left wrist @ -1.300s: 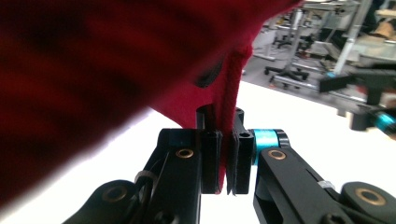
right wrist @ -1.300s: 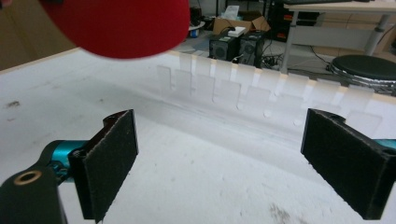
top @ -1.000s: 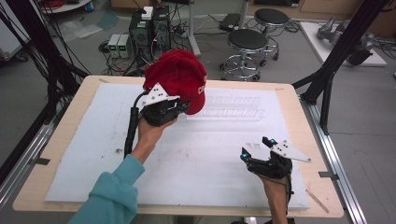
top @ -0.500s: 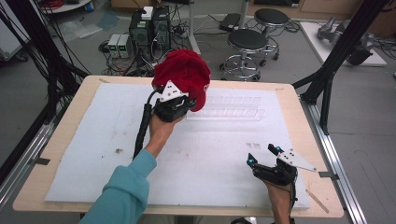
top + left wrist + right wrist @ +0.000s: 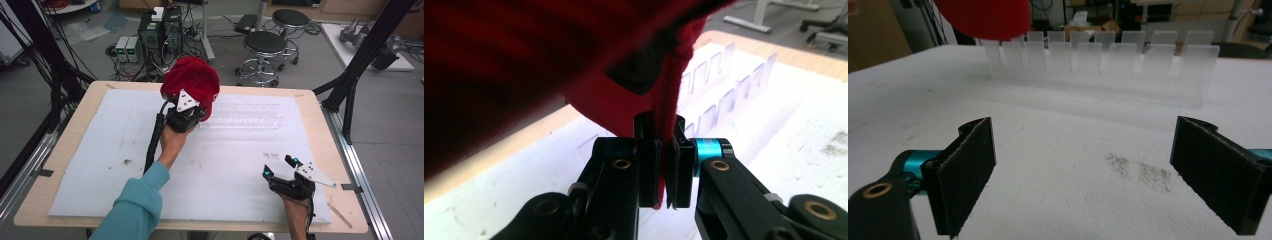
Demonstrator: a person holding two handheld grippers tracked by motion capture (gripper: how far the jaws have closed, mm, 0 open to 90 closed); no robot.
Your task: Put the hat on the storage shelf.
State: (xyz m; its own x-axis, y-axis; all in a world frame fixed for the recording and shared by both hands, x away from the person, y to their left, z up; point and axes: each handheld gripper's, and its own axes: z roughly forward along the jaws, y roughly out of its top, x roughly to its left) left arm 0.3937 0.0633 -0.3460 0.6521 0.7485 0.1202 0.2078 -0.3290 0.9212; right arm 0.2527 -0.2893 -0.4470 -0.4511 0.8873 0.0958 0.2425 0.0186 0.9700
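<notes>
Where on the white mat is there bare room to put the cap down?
Free: the mat left of the left gripper, and the middle between the clear rack and the right gripper. Crowded: the far edge, where red cap meets rack.

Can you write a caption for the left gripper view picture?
Left gripper pinching the edge of a red cap, with a clear slotted rack behind.

red cap (image 5: 524,65): blurred, cut by top edge | clear rack (image 5: 240,116): left end behind cap
</notes>
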